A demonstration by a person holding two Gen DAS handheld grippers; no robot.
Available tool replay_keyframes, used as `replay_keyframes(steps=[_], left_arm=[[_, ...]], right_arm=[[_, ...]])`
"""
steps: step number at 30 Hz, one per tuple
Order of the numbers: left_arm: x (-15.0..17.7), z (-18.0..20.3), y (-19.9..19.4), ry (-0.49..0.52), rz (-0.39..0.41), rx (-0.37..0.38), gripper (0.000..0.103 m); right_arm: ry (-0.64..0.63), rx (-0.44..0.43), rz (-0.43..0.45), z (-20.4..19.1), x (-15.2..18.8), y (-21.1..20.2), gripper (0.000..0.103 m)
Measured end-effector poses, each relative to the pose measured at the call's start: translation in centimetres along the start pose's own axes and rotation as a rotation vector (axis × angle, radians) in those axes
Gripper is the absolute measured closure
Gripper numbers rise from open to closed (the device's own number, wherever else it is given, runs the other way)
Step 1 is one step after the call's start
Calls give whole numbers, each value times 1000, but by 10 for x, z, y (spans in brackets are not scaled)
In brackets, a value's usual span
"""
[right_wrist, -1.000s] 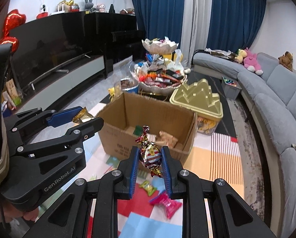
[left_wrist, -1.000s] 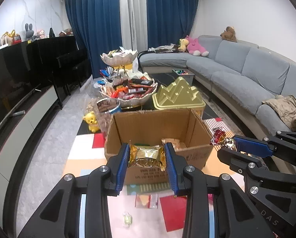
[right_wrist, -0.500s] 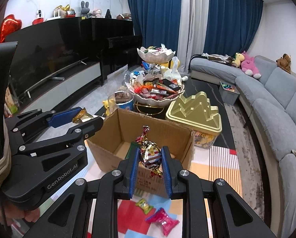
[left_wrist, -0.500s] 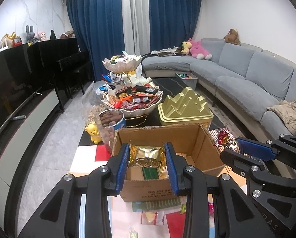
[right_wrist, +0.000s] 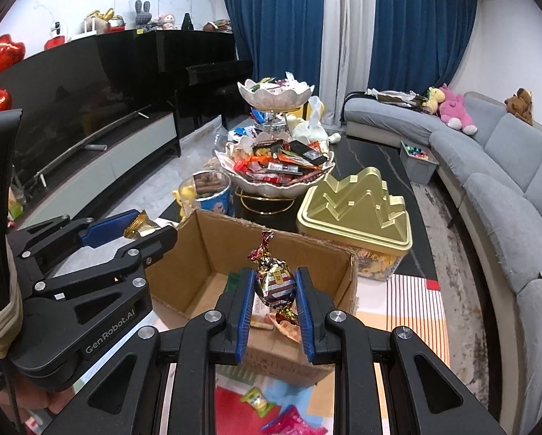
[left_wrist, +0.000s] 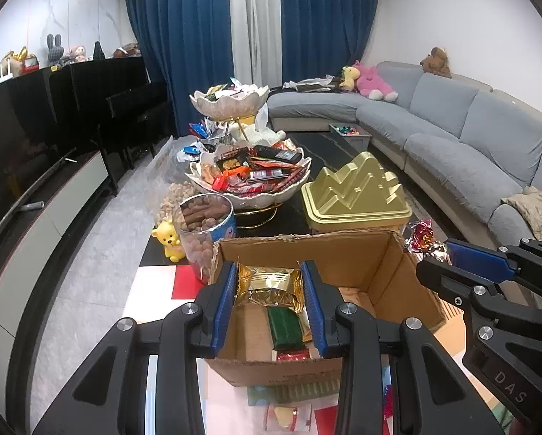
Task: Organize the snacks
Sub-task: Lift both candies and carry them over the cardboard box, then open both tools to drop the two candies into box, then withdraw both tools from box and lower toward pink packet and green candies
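I have both loads in hand and I am nearly at the drop: my left tongs [left_wrist: 267, 302] are clamped on a gold foil packet [left_wrist: 265, 286], and my right tongs [right_wrist: 274, 302] are clamped on a twisted foil candy [right_wrist: 272, 282], each held above the open cardboard box [left_wrist: 398, 282] that stands on the patchwork floor mat [left_wrist: 155, 279]. The box already holds a few snacks, among them a green bar [left_wrist: 284, 328] on its bottom, so some sorting is done. What is left, as I judge it, is to let these two pieces go inside the box and then to fetch the loose sweets lying on the mat by the box's near side, such as the green-wrapped sweet [right_wrist: 255, 401] and the pink one [right_wrist: 289, 422] beside it. Compared with a second ago, both tongs have travelled toward the box: then the packet and the candy hung short of its near wall, with the box front fully showing, and now they sit over its near edge and interior. The grips themselves have not changed, and the mat's loose sweets have slid to the bottom of both views.
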State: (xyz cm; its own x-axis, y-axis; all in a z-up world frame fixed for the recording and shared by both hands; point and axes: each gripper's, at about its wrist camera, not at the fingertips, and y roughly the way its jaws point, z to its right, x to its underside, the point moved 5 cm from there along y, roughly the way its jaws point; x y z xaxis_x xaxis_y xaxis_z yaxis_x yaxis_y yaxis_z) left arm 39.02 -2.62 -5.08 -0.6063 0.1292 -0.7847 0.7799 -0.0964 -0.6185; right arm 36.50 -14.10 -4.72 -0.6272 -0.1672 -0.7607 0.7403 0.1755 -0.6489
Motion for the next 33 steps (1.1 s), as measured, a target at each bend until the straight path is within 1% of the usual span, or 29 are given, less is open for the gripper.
replay_keyframes(steps=[12, 19, 20, 21, 22, 23, 24, 26, 27, 31, 33], left_arm=[[3, -4, 29, -17, -46, 5, 67], [7, -3, 38, -27, -72, 14, 65], [7, -4, 38, -29, -73, 14, 64], [8, -4, 38, -31, -75, 15, 61], [8, -5, 38, -33, -77, 13, 58], [9, -6, 37, -36, -77, 11, 52], [8, -7, 37, -39, -76, 9, 46], [8, -9, 34, -46, -71, 5, 41], [7, -9, 33, -48, -71, 4, 38], [6, -11, 29, -50, -66, -3, 34], [5, -12, 25, -52, -63, -11, 30]], right_arm=[[7, -12, -52, 3, -1, 33, 79], [-10, 11, -46, 5, -3, 37, 78], [-15, 20, -43, 5, -4, 36, 76], [-18, 29, -39, 6, -5, 35, 73], [-19, 34, -34, 7, -6, 34, 64], [-17, 41, -27, 7, -6, 32, 57], [-16, 49, -22, 8, -7, 31, 54], [-12, 60, -16, 10, -9, 29, 46], [-8, 60, -13, 11, -9, 27, 45], [-2, 73, -3, 13, -12, 21, 40], [0, 81, 2, 14, -13, 18, 37]])
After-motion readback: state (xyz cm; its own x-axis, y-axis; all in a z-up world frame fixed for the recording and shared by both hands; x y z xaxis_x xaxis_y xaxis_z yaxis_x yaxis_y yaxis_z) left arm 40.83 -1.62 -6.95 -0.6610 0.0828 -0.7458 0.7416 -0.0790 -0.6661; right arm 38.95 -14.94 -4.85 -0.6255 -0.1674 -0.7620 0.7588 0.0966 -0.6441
